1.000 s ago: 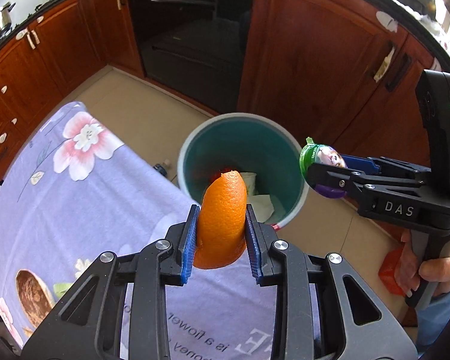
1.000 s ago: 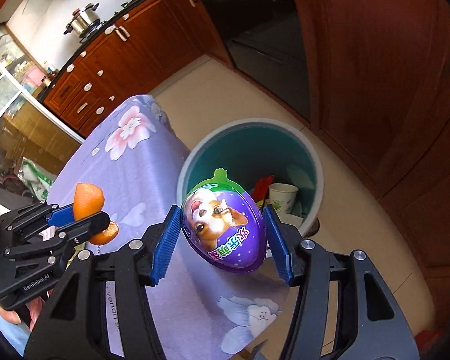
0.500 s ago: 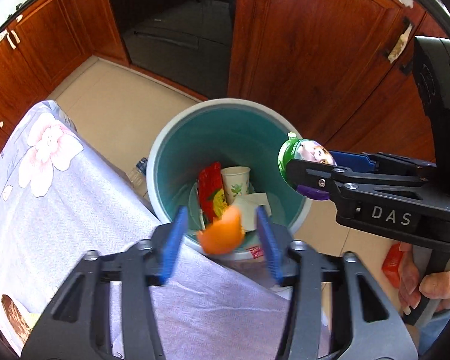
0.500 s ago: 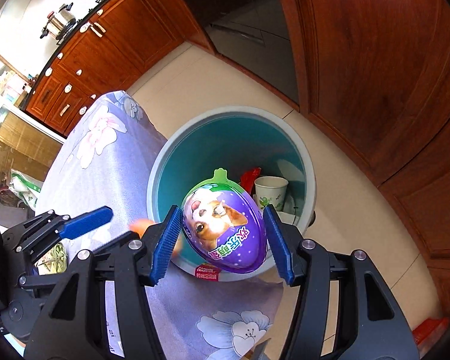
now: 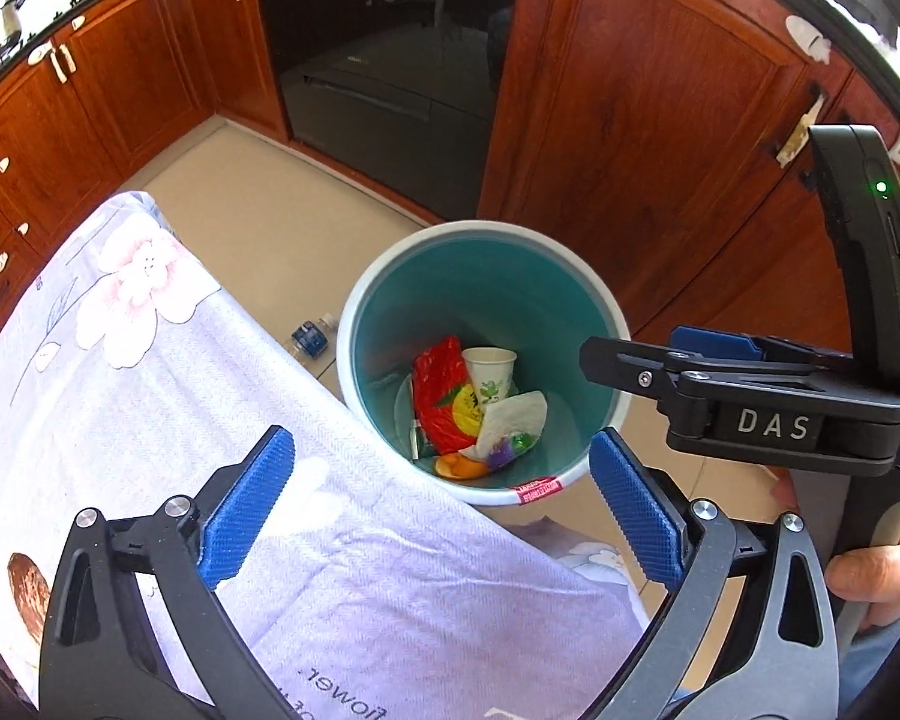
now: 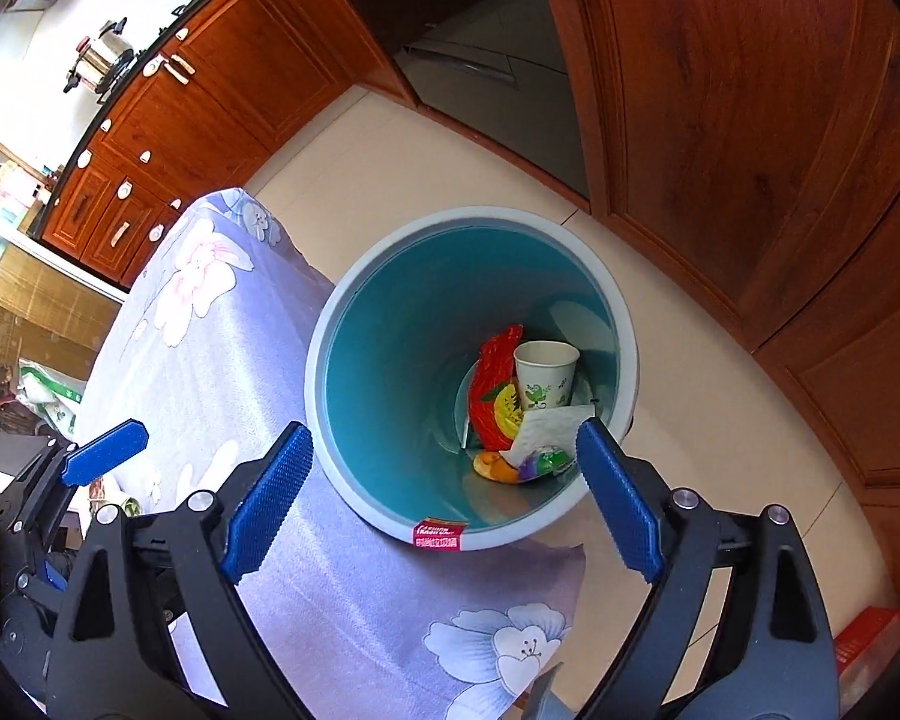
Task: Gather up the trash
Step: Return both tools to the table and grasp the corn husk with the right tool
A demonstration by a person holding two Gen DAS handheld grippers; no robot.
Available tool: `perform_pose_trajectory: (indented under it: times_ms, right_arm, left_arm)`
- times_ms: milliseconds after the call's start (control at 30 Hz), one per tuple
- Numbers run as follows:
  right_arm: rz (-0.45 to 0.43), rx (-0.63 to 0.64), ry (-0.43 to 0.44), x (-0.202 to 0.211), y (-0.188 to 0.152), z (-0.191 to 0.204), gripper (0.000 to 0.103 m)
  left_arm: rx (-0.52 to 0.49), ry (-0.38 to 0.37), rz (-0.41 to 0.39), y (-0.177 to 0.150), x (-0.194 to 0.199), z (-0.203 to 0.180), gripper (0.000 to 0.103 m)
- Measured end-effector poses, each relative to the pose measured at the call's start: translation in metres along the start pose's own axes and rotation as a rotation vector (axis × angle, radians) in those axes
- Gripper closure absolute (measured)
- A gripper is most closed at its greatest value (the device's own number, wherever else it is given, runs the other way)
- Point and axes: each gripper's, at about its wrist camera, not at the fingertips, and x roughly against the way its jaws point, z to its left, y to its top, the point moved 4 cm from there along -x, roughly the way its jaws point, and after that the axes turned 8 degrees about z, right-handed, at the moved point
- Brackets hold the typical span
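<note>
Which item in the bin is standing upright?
The white paper cup with the green print, mouth up against the bin wall. The red wrapper, napkin, orange peel and purple egg lie flat.

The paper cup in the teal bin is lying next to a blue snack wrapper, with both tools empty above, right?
Not quite: the snack wrapper beside the paper cup is red, as the right wrist view shows. The left tool and right tool are indeed empty, jaws opening, above the teal bin.
</note>
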Motion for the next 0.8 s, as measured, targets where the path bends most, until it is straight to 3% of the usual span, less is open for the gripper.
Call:
perform_pose_trajectory:
  times_ms: [67,433,800]
  right_arm:
    - [-0.007,0.006,-0.003,0.003,-0.002,0.004,0.012]
    - [-0.034,0.074,0.021,0.03,-0.025,0.047,0.012]
    - [-0.022,0.235,0.048,0.043,-0.071,0.128,0.009]
  left_arm:
    - [0.004,-0.005,-0.007,-0.003,0.005,0.0,0.004]
    - [0.046,0.002,-0.064,-0.041,0.052,0.019,0.004]
    - [0.173,0.068,-0.095,-0.128,0.092,0.091,0.004]
